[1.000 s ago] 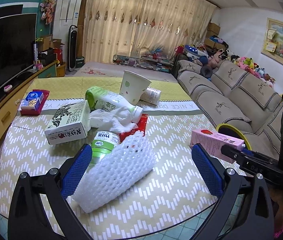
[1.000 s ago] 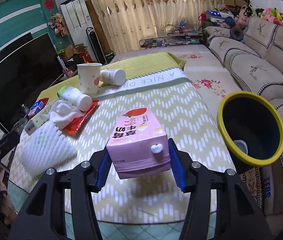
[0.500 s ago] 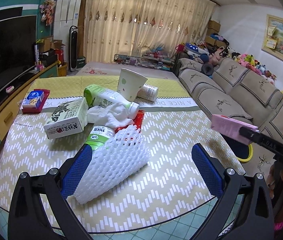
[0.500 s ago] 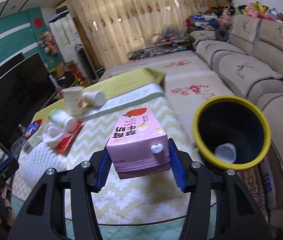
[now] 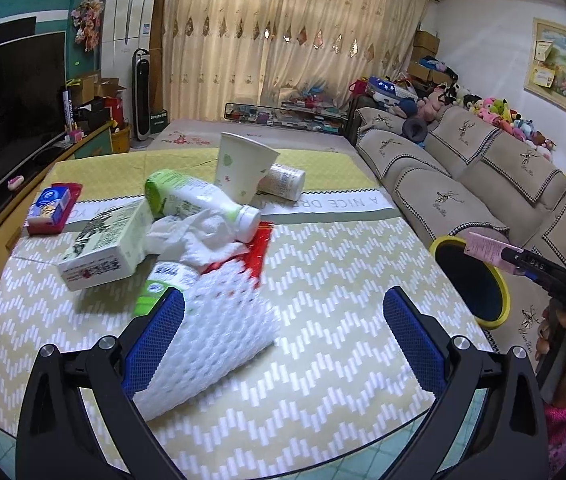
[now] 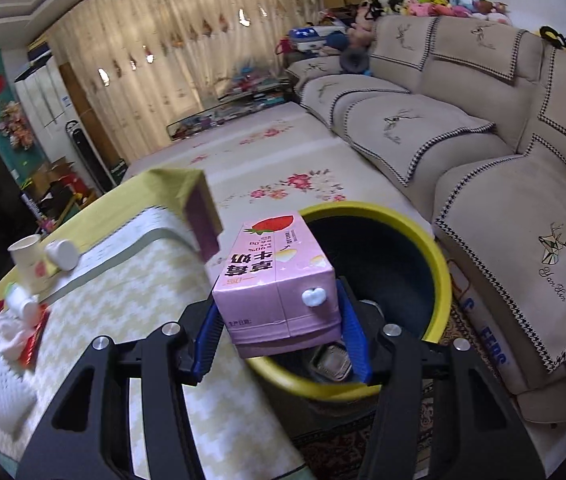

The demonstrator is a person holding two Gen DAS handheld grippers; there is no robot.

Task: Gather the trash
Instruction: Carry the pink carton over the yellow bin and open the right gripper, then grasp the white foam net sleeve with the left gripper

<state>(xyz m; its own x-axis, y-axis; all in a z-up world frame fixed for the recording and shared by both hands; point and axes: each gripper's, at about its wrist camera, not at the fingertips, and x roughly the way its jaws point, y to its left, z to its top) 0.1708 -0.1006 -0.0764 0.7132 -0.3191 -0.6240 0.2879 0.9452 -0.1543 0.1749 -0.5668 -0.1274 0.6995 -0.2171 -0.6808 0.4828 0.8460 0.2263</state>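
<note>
Swung off the table since a second ago, the right gripper (image 6: pixel 281 334) now holds the pink strawberry milk carton (image 6: pixel 273 276) over the yellow-rimmed trash bin (image 6: pixel 441 264), jaws pinching the carton's sides. Beside the sofa (image 6: pixel 463 128), the bin already holds some trash. Over the table (image 5: pixel 323 288), the left gripper (image 5: pixel 283 340) hovers with jaws spread wide, its left finger against the white foam net sleeve (image 5: pixel 219 332). Beyond lie a green-white bottle (image 5: pixel 199 200), crumpled tissue (image 5: pixel 199 236), a paper cup (image 5: pixel 243 172) and a white carton (image 5: pixel 107 248).

the pink strawberry milk carton (image 6: pixel 273 280) sits between the right tongs (image 6: pixel 281 334) above the yellow-rimmed black bin (image 6: pixel 441 264), which stands on the floor between the counter (image 5: pixel 323 280) and the beige sofa (image 6: pixel 483 168)
</note>
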